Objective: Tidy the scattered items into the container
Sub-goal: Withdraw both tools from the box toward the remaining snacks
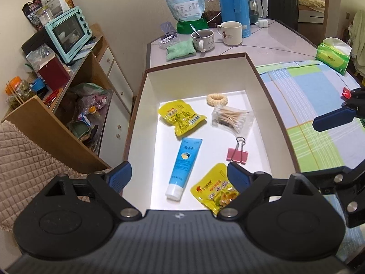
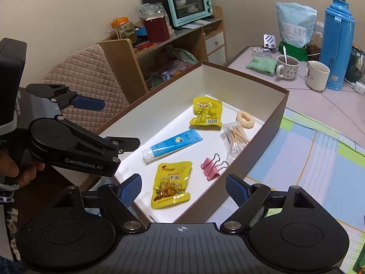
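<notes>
Left gripper (image 1: 176,178) held over the near end of the box (image 1: 253,67), tilted down into it, jaws spread wide, nothing between the pads. Directly ahead of the gap: blue tube (image 1: 183,166), cap end toward the tool. Just inside the right fingertip (image 1: 237,173): near yellow packet (image 1: 214,193), partly hidden behind that finger. Farther ahead: second yellow packet (image 1: 181,116), pink binder clip (image 1: 237,154) to the right of the tube, bag of cotton swabs (image 1: 231,117) beyond the clip, cream hair tie (image 1: 216,99) at the far end. All lying flat on the white floor of the box.

Right gripper (image 2: 182,190) held at the box's near corner, angled down and across it, jaws equally wide, pads bare. Near yellow packet (image 2: 170,186) sits between the fingertips in view, lower down on the box floor, not gripped. Binder clip (image 2: 212,165) ahead and slightly right; tube (image 2: 172,145) ahead; swabs (image 2: 235,138) and hair tie (image 2: 245,118) farther ahead-right; second packet (image 2: 206,111) ahead, deep in the box.

In the right wrist view, left gripper (image 2: 114,123) off to the left, roughly level, fingers pointing over the box's near left rim; a hand (image 2: 13,171) wrapped around its grip.

In the left wrist view, one blue finger (image 1: 330,118) of the right tool enters at far right above the checked cloth (image 1: 303,105); small red wrapped item (image 1: 345,91) at the same edge beside it, contact not discernible.
</notes>
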A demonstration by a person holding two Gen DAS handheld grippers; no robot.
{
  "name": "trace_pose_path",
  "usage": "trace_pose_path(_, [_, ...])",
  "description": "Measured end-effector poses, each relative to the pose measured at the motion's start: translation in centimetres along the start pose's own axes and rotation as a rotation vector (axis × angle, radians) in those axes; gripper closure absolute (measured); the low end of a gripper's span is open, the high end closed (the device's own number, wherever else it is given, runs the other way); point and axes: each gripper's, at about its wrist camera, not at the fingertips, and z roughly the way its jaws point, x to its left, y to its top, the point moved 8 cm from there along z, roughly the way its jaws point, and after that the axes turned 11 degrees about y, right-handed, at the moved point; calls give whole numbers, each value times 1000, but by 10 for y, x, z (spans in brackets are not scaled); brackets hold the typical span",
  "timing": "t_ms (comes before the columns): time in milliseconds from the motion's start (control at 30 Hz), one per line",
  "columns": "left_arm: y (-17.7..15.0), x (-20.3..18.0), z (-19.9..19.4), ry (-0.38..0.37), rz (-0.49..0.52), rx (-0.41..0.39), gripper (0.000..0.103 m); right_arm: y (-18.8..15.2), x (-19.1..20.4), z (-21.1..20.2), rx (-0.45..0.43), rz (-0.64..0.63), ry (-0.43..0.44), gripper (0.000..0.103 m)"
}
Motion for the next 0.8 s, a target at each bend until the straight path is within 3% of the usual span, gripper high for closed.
trace_pose_path(400, [-10,-40,-31,-13,-15,29,12,-31,-19,-43,-24,19,31,19])
trace_pose_path(800, [19,-126,-60,-91,24,-12,10,-90,-103,-127,-77,192,-92,19])
